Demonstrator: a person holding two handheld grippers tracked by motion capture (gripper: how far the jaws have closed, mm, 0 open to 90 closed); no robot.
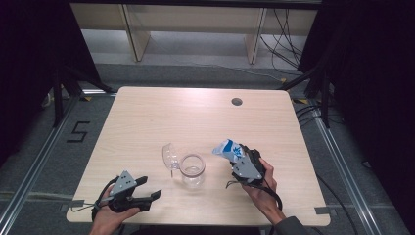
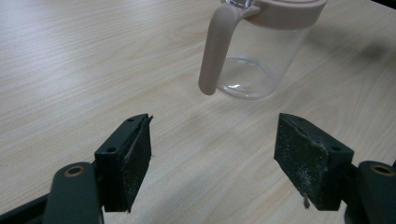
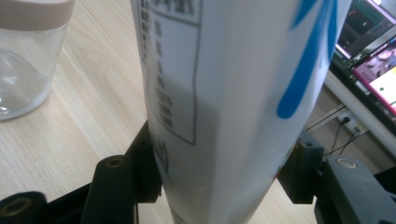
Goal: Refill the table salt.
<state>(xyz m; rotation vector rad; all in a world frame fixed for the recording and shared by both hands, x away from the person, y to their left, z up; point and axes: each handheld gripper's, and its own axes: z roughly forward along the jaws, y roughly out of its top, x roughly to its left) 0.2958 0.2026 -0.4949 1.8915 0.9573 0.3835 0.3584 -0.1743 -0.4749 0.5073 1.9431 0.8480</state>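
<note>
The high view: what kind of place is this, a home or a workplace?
Most likely a lab or recording setup, not a home: a bare wooden table stands between dark curtains, with metal floor rails and loose cables around it.

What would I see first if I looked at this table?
First you would spot the blue-and-white carton, tilted above the table in the right tool, whose jaws squeeze it. Right beside it, near the table's middle, stands a clear jug with a pinkish rim and its lid flipped open. The left tool waits open and empty by the near left corner.
</note>
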